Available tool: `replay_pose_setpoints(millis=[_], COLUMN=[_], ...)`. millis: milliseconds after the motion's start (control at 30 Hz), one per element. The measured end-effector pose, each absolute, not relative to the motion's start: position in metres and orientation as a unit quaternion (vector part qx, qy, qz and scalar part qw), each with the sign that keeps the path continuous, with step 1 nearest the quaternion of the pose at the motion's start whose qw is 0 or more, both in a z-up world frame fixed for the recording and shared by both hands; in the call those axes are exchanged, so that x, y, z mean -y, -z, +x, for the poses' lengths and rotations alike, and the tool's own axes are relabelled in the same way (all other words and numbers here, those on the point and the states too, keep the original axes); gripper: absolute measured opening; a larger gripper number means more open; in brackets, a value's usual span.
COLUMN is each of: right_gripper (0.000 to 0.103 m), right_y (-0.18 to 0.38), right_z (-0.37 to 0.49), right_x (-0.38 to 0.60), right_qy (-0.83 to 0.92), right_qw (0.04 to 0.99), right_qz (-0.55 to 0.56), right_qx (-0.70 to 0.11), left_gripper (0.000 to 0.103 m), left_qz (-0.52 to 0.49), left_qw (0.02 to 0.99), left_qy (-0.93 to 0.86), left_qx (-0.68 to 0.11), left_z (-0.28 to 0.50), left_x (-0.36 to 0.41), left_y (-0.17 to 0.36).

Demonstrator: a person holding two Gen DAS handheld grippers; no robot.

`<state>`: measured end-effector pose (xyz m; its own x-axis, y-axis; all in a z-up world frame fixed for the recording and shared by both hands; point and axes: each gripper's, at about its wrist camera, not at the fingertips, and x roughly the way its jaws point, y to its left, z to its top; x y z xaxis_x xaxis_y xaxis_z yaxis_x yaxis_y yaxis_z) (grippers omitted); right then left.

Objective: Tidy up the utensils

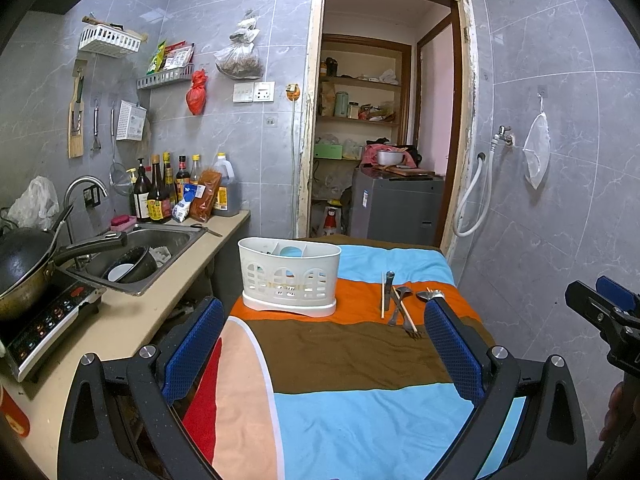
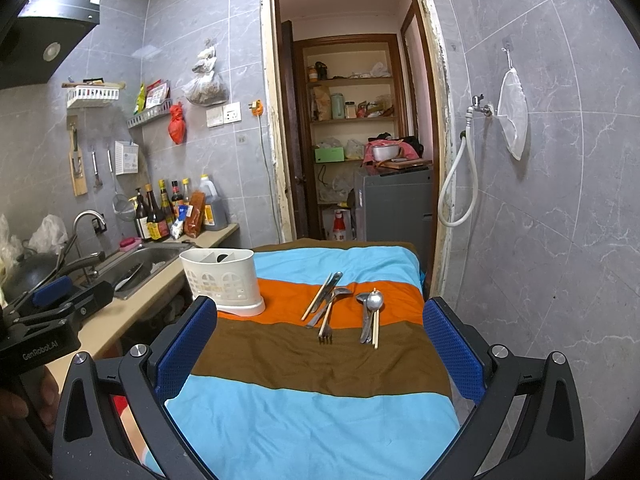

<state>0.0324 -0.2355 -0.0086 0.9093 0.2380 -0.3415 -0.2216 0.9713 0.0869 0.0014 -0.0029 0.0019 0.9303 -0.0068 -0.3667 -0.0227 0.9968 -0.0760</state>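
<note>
Left wrist view: your left gripper [image 1: 324, 332] is spread wide, empty. Caddy [image 2: 222, 280] sits left on the cloth [image 2: 320, 420], holding almost nothing; utensils [image 2: 344, 308] lie loose to its right. Right gripper [image 2: 320, 330] spread, empty. Nothing sorted yet.

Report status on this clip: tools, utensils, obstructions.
Left tool open, empty; right tool open, empty. Utensils loose on cloth, right of white caddy. Nothing blocking.

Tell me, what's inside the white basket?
The white basket has dividers and something dark and blue poking up inside. Its walls hide the bottom, so I cannot tell what else is there.
</note>
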Motion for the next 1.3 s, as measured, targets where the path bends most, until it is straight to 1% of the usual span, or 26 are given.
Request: replay_pose_setpoints(millis=[600, 1133, 1300], right_gripper=[0.103, 0.103, 0.103], right_y=[0.01, 0.005, 0.004], right_z=[0.041, 0.076, 0.09], right_x=[0.237, 0.224, 0.223], right_qy=[-0.111, -0.05, -0.029], right_qw=[0.977, 0.983, 0.985], right_qz=[0.025, 0.021, 0.027], right_qx=[-0.181, -0.177, -0.17], left_gripper=[0.098, 0.098, 0.098], left_qz=[-0.024, 0.003, 0.013], left_qw=[0.984, 0.989, 0.988], left_qy=[-0.002, 0.05, 0.064], left_qx=[-0.179, -0.139, -0.142], left_z=[0.009, 0.076, 0.099], left_x=[0.005, -0.008, -0.006], left_y=[-0.005, -0.013, -0.012])
